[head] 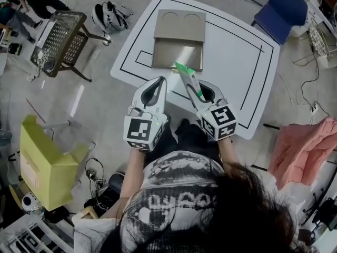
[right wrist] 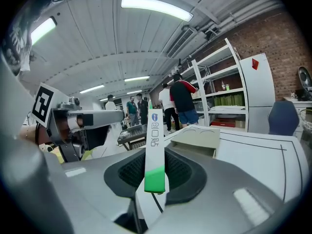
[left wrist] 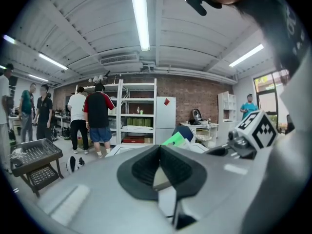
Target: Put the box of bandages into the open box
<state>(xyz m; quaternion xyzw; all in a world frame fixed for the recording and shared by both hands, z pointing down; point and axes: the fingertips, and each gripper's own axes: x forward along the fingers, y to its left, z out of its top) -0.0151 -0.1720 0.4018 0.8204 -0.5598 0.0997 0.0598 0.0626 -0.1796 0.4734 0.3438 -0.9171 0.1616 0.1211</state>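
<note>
A flat grey open box (head: 177, 55) lies on the white table (head: 237, 62), with its lid (head: 179, 25) folded back on the far side. My right gripper (head: 194, 86) is shut on the box of bandages (head: 184, 73), a slim white carton with a green end, held above the table's near edge just short of the open box. In the right gripper view the box of bandages (right wrist: 155, 130) stands upright between the pads (right wrist: 178, 172), and the open box (right wrist: 197, 138) is ahead. My left gripper (head: 159, 81) hovers beside it, shut and empty (left wrist: 158, 152).
A metal mesh cart (head: 58, 41) stands to the left and a blue chair (head: 287, 7) at the far right corner. A yellow cardboard box (head: 45, 162) sits on the floor at the near left, and a pink cloth (head: 305, 146) at the right. Several people (left wrist: 97, 116) stand by shelves.
</note>
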